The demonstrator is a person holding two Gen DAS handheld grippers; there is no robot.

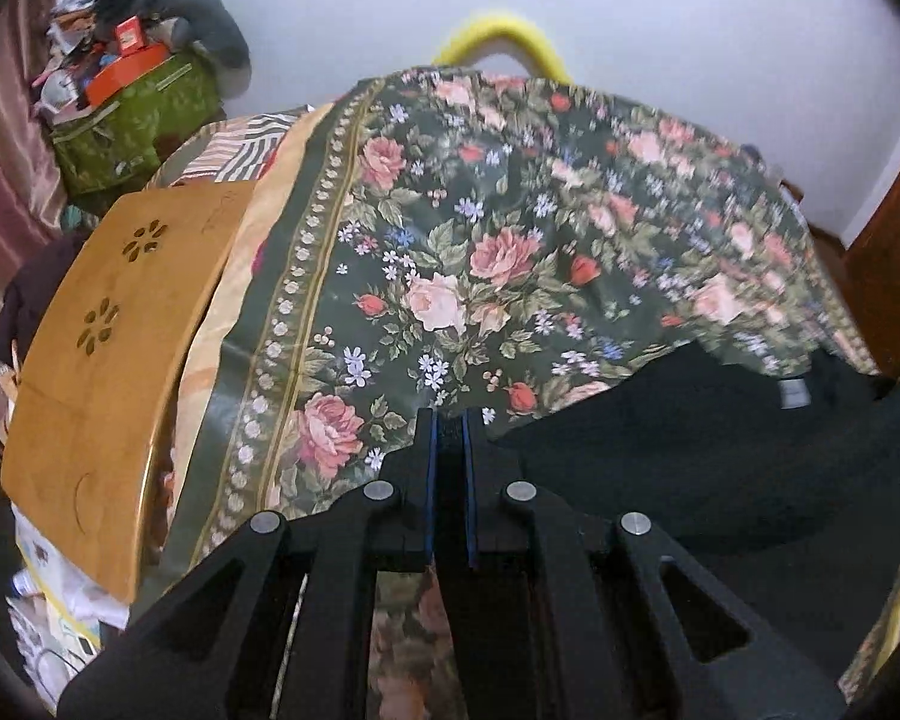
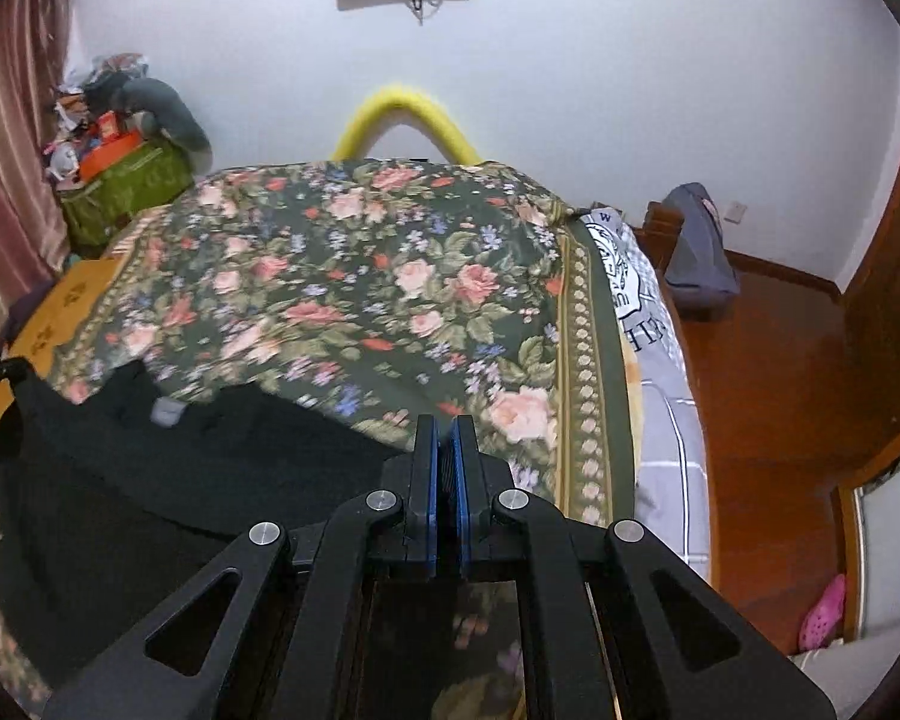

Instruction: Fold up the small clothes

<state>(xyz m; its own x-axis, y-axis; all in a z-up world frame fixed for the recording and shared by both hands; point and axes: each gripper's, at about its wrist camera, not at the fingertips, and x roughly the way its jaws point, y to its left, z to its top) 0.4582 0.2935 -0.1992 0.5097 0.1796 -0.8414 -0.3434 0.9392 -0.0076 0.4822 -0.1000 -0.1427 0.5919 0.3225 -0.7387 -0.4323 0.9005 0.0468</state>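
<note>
A black garment hangs stretched between my two grippers over a bed with a dark floral cover. A grey label shows near its top edge. My left gripper is shut on the garment's left edge, with black cloth pinched between the blue pads. In the right wrist view the same garment spreads to the left, with its label. My right gripper is shut on the garment's right edge above the floral cover.
A wooden lap tray lies at the bed's left side. A green bag piled with clutter stands in the back left corner. A yellow curved tube rises behind the bed. Wooden floor with a grey bag lies right.
</note>
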